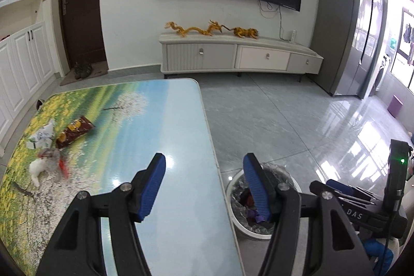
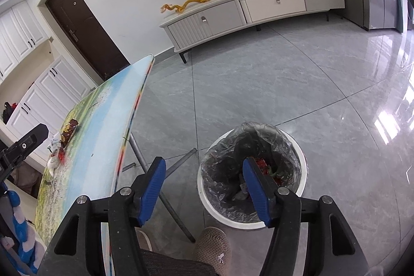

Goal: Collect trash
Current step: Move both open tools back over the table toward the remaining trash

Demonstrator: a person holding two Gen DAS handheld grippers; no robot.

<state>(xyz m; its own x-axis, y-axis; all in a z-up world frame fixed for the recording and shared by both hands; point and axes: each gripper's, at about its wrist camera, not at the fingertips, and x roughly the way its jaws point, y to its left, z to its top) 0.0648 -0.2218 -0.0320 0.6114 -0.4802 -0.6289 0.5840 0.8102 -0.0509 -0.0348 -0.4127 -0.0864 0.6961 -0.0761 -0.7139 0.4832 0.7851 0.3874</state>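
Observation:
Trash lies on the left of the printed table: a brown snack bag, a crumpled white wrapper, clear plastic with a red bit and a white tissue. My left gripper is open and empty over the table's right edge. The white bin with a clear liner stands on the floor right of the table and holds red and dark trash. My right gripper is open and empty, above the bin's near left side. The bin also shows in the left wrist view.
The table's folding legs stand left of the bin. A slippered foot is just in front of it. A TV cabinet with golden dragon figures, a fridge and a brown door line the far walls.

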